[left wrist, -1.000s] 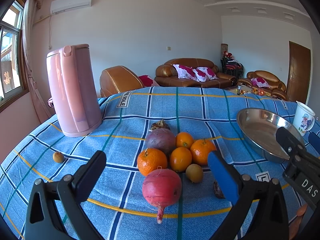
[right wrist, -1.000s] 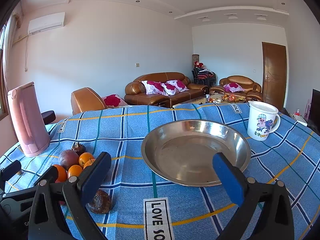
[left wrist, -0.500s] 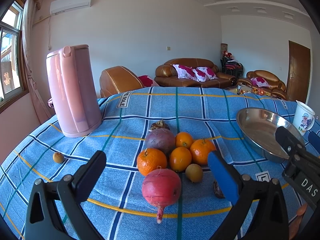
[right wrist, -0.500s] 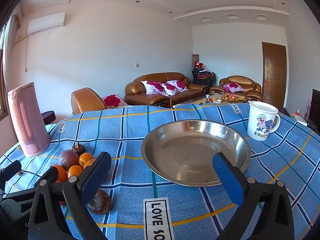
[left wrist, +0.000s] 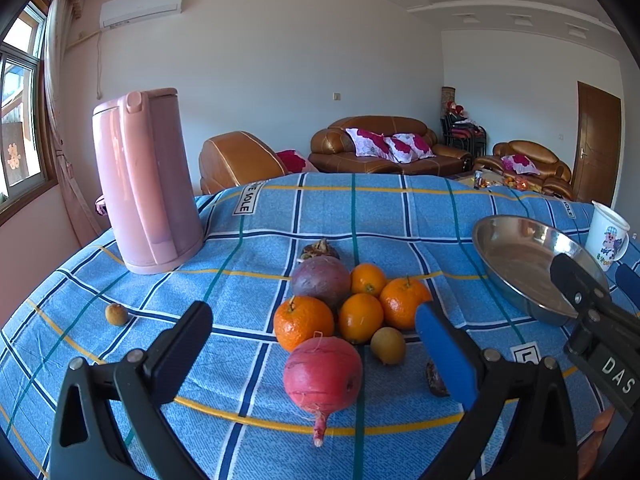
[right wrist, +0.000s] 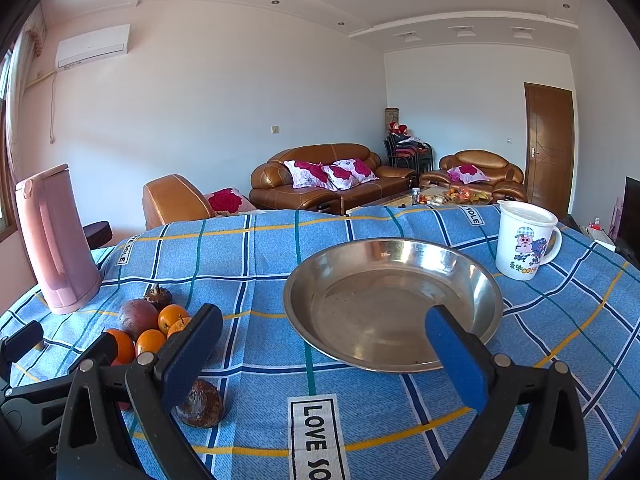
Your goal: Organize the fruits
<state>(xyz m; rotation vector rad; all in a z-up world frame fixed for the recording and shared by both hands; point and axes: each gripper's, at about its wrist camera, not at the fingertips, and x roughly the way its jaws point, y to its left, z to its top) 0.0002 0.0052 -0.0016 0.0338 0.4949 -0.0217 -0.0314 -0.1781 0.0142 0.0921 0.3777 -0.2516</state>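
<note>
Next to nothing has changed over the last second: both views match the earlier ones, the fruit pile sits where it sat, and neither of my tools has closed in. So I judge the task not yet started, no fruit lifted, the steel bowl (right wrist: 394,304) bare inside.

My left gripper (left wrist: 314,348) is spread wide, nothing between its pads, aimed over the pile. My right gripper (right wrist: 320,356) is likewise spread and unloaded, pointed at the near rim of the bowl.

Places, taking the bowl as landmark: the fruit cluster lies to its left on the blue checked cloth (left wrist: 400,216), apart from it. Nearest me is the red pomegranate (left wrist: 323,376); behind it a big orange (left wrist: 303,322), three smaller oranges touching one another, and a dull purple fruit (left wrist: 320,282) at the back. A small yellow-brown fruit (left wrist: 387,346) sits on the bowl side of the pomegranate. A dark wrinkled fruit (right wrist: 199,403) lies between pile and bowl, close to my right gripper's left finger. One small stray fruit (left wrist: 116,314) sits far left, well apart from everything.

Around: pink kettle (left wrist: 146,180) far left of the bowl, cartoon mug (right wrist: 524,240) just to its right.

In the way: the right tool's black frame crosses the bowl's near edge in the left view; carrying fruit across, I would likely have to clear it
</note>
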